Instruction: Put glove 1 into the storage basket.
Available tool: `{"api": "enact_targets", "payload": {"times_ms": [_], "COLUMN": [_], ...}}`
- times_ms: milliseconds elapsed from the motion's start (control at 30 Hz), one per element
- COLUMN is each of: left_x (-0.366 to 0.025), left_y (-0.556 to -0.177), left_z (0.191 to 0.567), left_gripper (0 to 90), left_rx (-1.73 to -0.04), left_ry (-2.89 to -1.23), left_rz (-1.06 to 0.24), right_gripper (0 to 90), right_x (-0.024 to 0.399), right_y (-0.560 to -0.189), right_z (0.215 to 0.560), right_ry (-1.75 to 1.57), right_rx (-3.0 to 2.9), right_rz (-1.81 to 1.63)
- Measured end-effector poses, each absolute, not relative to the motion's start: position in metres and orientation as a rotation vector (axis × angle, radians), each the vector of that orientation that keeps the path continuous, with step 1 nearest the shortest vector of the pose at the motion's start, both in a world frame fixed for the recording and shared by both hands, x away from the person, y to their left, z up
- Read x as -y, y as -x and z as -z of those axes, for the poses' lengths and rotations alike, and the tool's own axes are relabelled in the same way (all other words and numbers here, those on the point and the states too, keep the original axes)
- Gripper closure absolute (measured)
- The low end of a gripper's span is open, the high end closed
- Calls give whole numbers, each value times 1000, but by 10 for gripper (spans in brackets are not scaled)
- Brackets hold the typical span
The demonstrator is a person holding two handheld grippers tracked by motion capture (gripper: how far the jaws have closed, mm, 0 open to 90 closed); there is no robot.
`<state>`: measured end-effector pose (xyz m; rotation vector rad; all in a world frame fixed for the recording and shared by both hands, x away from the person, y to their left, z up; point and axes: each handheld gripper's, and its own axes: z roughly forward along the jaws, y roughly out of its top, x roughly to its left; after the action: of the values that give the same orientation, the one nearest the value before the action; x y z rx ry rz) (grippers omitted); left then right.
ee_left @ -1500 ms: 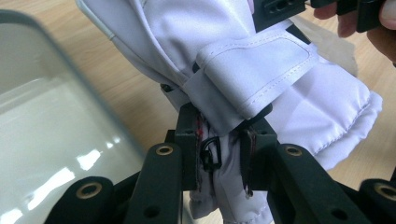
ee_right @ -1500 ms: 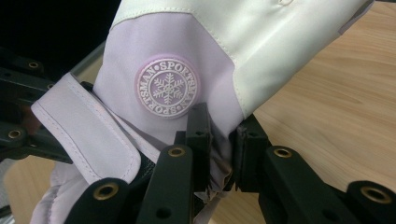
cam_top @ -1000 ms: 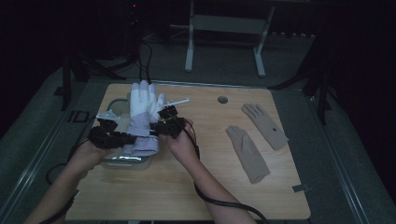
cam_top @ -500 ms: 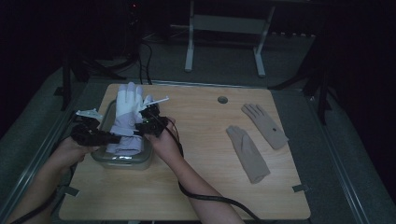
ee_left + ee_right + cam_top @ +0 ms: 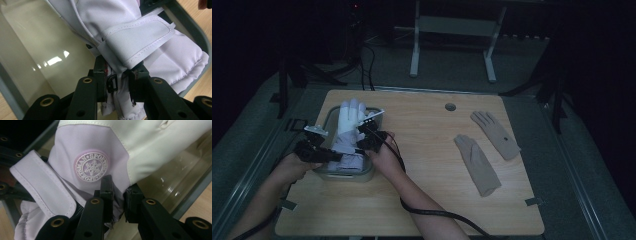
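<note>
step: lowering white ski glove (image 5: 348, 131) into clear bin (image 5: 328, 122) at table's left | left gripper (image 5: 117, 82) clenched on cuff | right gripper (image 5: 118, 195) pinching cuff edge | advice: sink both evenly, clear the rim, let go once fabric rests on bin floor

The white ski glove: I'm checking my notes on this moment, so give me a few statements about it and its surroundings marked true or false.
1. Both hand-held grippers pinch the white ski glove. True: left hand-held gripper, right hand-held gripper.
2. The glove is over the clear bin. True.
3. Two tan gloves lie inside the bin. False: they lie on the table, to the right.
4. The glove's round badge shows a star. False: a snowflake.
</note>
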<state>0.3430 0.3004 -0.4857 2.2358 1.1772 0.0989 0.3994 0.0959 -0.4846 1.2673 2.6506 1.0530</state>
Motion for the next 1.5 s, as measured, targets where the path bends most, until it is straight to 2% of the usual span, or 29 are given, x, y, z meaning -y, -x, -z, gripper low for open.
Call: {"api": "enact_targets", "payload": {"times_ms": [233, 333, 400, 500, 567, 633, 767, 867, 1000, 1133, 1167, 1500], "left_x": [-295, -295, -294, -295, -294, -296, -298, -299, -286, -277, -271, -243], "left_y": [-343, -344, -344, -341, -340, -339, -335, -332, -327, -327, -327, -320], "left_z": [490, 493, 493, 490, 489, 488, 481, 475, 470, 468, 467, 460], "left_gripper": [694, 646, 580, 479, 469, 417, 396, 396, 396, 404, 405, 415], "left_rx": [-1206, -1227, -1251, -1245, -1244, -1236, -1255, -1265, -1250, -1245, -1234, -1160], "left_ry": [-2270, -2275, -2270, -2234, -2229, -2201, -2126, -2071, -2058, -2047, -2042, -2039], "left_rz": [-100, -100, -129, -175, -200, -205, -258, -290, -345, -359, -350, -342], "right_gripper": [792, 777, 755, 681, 652, 464, 390, 367, 204, 199, 154, 150], "right_x": [-98, -99, -99, -98, -99, -97, -88, -83, -70, -63, -59, -34], "right_y": [-401, -403, -405, -406, -407, -409, -411, -411, -411, -411, -410, -406], "right_z": [492, 493, 495, 495, 494, 486, 475, 471, 460, 458, 457, 452], "right_ry": [-1293, -1321, -1324, -1306, -1272, -1221, -1205, -1192, -1119, -1096, -1074, -1072], "right_rx": [-2683, -2699, -2709, -2722, -2728, -2703, -2662, -2647, -2667, -2654, -2650, -2637], "right_rz": [-985, -958, -942, -963, -955, -981, -1062, -1088, -1132, -1116, -1113, -1135]}}
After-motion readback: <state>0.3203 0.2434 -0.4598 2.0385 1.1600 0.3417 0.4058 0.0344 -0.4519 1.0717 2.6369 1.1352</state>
